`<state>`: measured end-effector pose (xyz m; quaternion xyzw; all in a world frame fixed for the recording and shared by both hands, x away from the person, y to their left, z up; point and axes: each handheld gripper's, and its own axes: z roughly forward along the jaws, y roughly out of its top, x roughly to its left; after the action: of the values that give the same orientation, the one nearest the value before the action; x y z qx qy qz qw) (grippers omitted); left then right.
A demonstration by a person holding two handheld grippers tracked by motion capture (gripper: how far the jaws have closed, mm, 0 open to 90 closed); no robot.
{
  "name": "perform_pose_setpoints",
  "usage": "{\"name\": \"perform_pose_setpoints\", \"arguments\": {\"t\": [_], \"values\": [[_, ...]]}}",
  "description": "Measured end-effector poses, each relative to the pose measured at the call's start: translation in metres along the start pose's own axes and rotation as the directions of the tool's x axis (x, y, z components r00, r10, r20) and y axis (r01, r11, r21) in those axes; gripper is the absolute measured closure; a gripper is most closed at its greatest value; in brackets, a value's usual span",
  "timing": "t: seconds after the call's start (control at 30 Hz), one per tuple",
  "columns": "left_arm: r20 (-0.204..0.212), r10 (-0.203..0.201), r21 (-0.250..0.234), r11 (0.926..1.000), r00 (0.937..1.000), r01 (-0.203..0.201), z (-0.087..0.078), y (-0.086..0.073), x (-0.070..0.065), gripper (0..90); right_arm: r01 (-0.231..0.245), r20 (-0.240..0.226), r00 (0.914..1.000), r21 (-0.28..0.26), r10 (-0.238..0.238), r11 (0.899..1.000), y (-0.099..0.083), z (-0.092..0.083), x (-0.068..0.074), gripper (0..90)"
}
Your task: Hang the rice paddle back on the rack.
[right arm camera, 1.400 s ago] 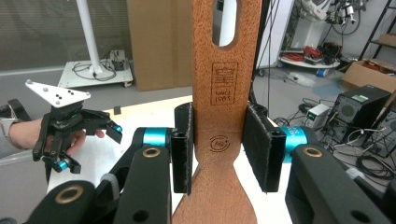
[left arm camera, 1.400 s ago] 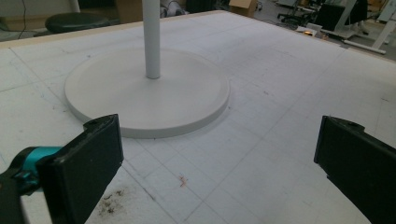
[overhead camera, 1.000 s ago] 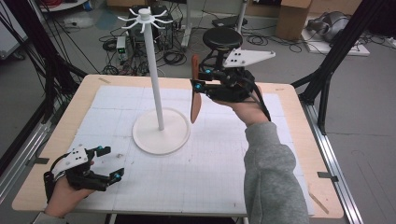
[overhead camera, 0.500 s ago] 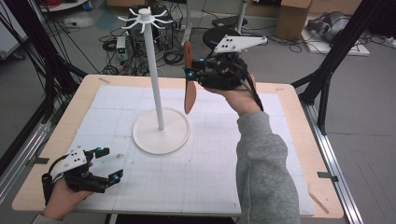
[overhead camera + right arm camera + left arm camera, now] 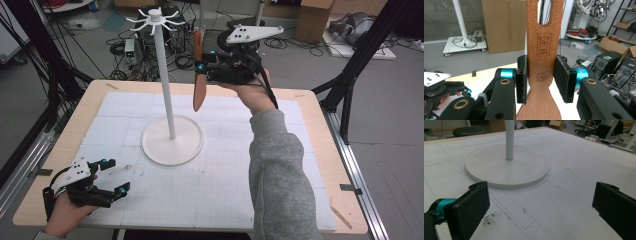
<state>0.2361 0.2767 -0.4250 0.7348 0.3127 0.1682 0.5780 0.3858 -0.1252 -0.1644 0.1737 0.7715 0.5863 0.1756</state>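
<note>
The right gripper (image 5: pixel 206 66) is raised above the far side of the table (image 5: pixel 310 125), its jaws clamped on the handle of a brown wooden spatula (image 5: pixel 199 70). The spatula hangs upright, blade down, just right of the white stand (image 5: pixel 169 95) and near its hooked top, apart from the pole. In the right gripper view the slotted hole in the handle sits above the jaws. The left gripper (image 5: pixel 111 176) rests near the table's near left corner, jaws wide apart and holding nothing.
</note>
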Motion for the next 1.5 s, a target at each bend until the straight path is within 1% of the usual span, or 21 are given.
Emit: {"name": "perform_pose_setpoints", "arguments": {"t": [0.1, 0.27, 0.4, 0.43, 0.47, 0.53, 0.73, 0.77, 0.9, 1.07, 1.23, 1.4, 1.47, 1.5], "values": [[0.003, 0.003, 0.0, 1.0, 1.0, -0.003, 0.0, 0.0, 0.0, 1.8, 0.007, -0.003, 1.0, 0.0, -0.007, 1.0, 0.005, 0.004, 0.001, 64.6], [0.003, -0.005, -0.004, 1.0, 1.0, 0.005, 0.0, 0.0, 0.0, 1.8, 0.012, -0.005, 0.9999, -0.003, -0.012, 1.0, 0.012, 0.011, 0.004, 64.6], [0.003, -0.006, -0.004, 1.0, 1.0, 0.006, 0.0, 0.0, 0.001, 1.8, 0.009, -0.005, 0.9999, -0.012, -0.009, 1.0, 0.015, 0.014, 0.006, 64.6], [0.004, -0.005, -0.001, 1.0, 1.0, 0.005, 0.0, 0.0, 0.001, 1.8, 0.007, -0.011, 0.9999, -0.018, -0.007, 1.0, 0.015, 0.015, 0.007, 64.6], [0.006, -0.01, -0.004, 0.9999, 0.9999, 0.01, 0.0, 0.001, 0.001, 1.8, -0.001, -0.017, 0.9999, -0.024, 0.001, 1.0, 0.016, 0.016, 0.007, 64.6], [0.007, -0.009, -0.011, 0.9999, 0.9999, 0.01, 0.0, 0.001, 0.001, 1.8, -0.001, -0.016, 0.9999, -0.033, 0.0, 0.999, 0.017, 0.018, 0.009, 64.6], [0.005, -0.007, -0.005, 1.0, 1.0, 0.007, 0.0, 0.0, 0.002, 1.8, 0.007, -0.016, 0.9998, -0.024, -0.008, 1.0, 0.022, 0.024, 0.013, 64.5], [0.003, -0.011, -0.006, 0.9999, 0.9999, 0.011, 0.0, 0.0, 0.002, 1.8, 0.008, -0.015, 0.9999, -0.022, -0.008, 1.0, 0.023, 0.025, 0.014, 64.6], [0.003, -0.017, -0.012, 0.9998, 0.9998, 0.017, -0.002, 0.0, 0.002, 1.8, 0.012, 0.002, 0.9999, -0.014, -0.012, 1.0, 0.025, 0.029, 0.014, 64.6], [-0.001, -0.02, -0.011, 0.9997, 0.9998, 0.02, -0.003, -0.001, 0.004, 1.8, 0.006, 0.006, 1.0, -0.014, -0.006, 1.0, 0.026, 0.031, 0.013, 64.6], [0.0, -0.021, -0.014, 0.9997, 0.9998, 0.021, -0.003, -0.001, 0.004, 1.8, 0.012, 0.007, 0.9999, -0.011, -0.012, 1.0, 0.025, 0.035, 0.014, 64.6], [0.002, -0.02, -0.01, 0.9998, 0.9998, 0.02, -0.002, -0.001, 0.005, 1.8, 0.013, 0.013, 0.9998, 0.003, -0.013, 1.0, 0.024, 0.039, 0.014, 64.5], [0.001, -0.026, -0.017, 0.9995, 0.9997, 0.026, -0.002, -0.001, 0.005, 1.8, 0.016, 0.017, 0.9997, 0.008, -0.016, 1.0, 0.024, 0.04, 0.015, 64.5], [0.0, -0.022, -0.016, 0.9996, 0.9998, 0.022, -0.002, -0.001, 0.005, 1.8, 0.018, 0.016, 0.9997, 0.01, -0.018, 1.0, 0.024, 0.04, 0.015, 64.5]]}}
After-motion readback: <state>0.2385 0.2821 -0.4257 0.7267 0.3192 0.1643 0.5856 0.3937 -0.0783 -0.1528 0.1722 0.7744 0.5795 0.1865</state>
